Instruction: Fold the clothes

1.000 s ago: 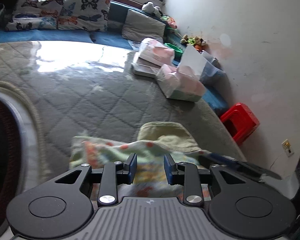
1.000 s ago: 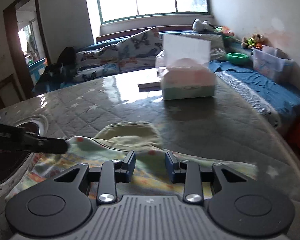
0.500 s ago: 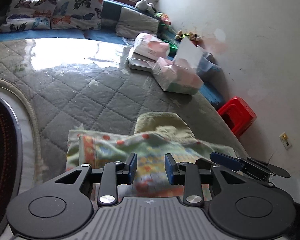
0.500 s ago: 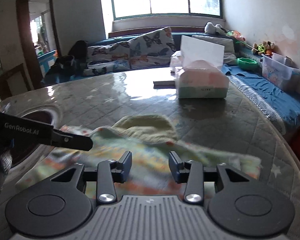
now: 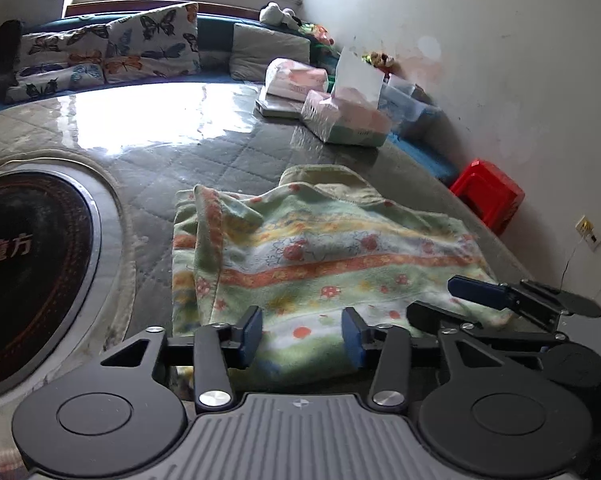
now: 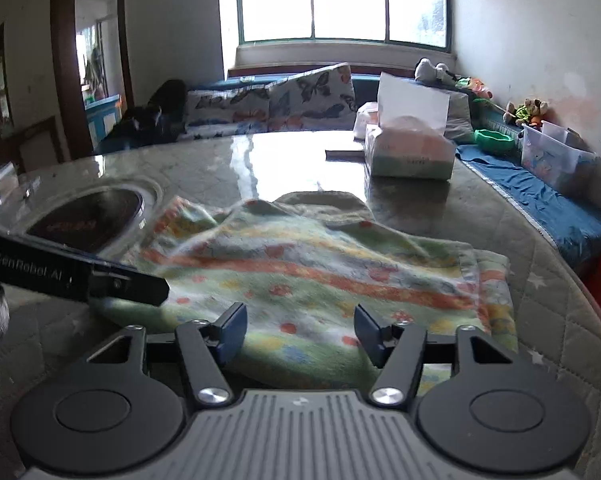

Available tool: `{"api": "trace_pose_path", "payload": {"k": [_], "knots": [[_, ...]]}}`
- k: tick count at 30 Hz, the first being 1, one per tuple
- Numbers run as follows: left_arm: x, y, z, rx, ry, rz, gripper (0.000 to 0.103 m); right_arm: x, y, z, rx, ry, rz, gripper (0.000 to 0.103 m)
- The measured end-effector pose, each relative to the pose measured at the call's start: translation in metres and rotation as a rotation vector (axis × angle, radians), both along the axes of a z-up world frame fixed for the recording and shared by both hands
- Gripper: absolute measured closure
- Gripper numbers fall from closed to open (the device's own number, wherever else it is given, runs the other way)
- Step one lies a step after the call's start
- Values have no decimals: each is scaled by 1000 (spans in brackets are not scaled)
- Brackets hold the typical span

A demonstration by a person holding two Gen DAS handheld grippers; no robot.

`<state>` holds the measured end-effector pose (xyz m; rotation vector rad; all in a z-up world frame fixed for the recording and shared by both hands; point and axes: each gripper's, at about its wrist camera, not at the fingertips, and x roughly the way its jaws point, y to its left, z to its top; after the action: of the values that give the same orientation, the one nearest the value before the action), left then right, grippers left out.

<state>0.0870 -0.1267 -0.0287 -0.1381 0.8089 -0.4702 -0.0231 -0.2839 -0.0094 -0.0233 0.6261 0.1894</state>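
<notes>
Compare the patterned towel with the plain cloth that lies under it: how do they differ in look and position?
The patterned towel has orange stripes and red spots on pale green; the plain cloth is one yellowish colour. The towel lies on top, nearly all in view; the plain cloth shows only at the far edge. The towel is nearer both tools. Both rest on the quilted table cover.
</notes>
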Motion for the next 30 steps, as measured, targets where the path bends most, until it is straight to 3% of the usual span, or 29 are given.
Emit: {"api": "trace_pose_path", "payload": {"k": [6, 9, 14, 23, 30], "knots": [[-10, 3, -2, 16, 1, 24, 46, -5, 11, -8, -19, -4, 4, 26], [-17, 5, 3, 8, -8, 22, 36, -12, 11, -2, -23, -27, -3, 14], [-28, 8, 9, 12, -24, 33, 21, -23, 12, 3, -40, -56, -32, 1], [-48, 16, 7, 22, -26, 46, 2, -35, 15, -2, -33, -30, -79, 0], [-59, 28, 8, 17, -32, 72, 0, -44, 17, -6, -23, 1, -119, 0]]}}
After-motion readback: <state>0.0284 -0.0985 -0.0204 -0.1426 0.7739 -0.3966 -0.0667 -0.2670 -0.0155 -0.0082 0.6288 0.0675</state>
